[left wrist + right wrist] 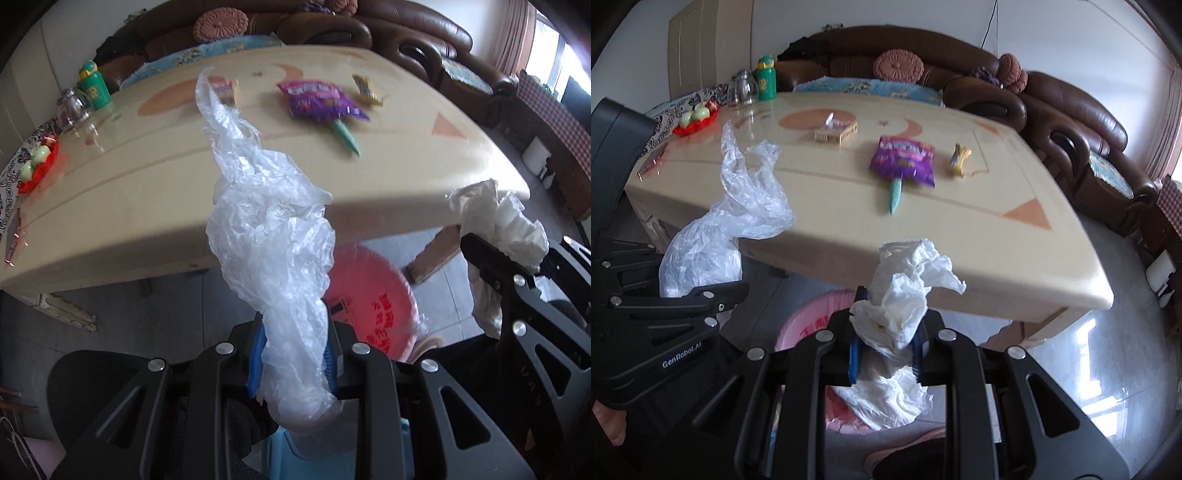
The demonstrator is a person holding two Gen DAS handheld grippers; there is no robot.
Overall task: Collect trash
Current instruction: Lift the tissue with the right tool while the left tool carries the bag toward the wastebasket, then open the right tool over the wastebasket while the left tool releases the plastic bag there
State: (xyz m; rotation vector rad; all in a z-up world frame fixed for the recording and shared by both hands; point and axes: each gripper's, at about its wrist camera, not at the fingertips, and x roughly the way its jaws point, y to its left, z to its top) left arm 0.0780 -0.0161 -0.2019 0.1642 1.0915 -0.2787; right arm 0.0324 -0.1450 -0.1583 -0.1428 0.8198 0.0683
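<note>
My left gripper point(293, 354) is shut on a crumpled clear plastic bag point(266, 229), held in the air in front of the table's near edge; the bag also shows in the right wrist view point(738, 206). My right gripper point(886, 350) is shut on a crumpled white tissue point(905, 291), which also shows in the left wrist view point(498, 218). Both hang above a pink bin point(373, 310) on the floor, which also shows in the right wrist view point(805, 321). On the table lie a purple snack bag point(903, 160), a green wrapper point(895, 195) and a yellow wrapper point(958, 158).
The beige table point(997, 240) also carries a tissue box point(834, 131), a green bottle point(765, 78), a glass jar point(741, 88) and a red fruit plate point(696, 120). A brown sofa point(1071, 122) stands behind and to the right. A white item point(1161, 277) sits on the floor.
</note>
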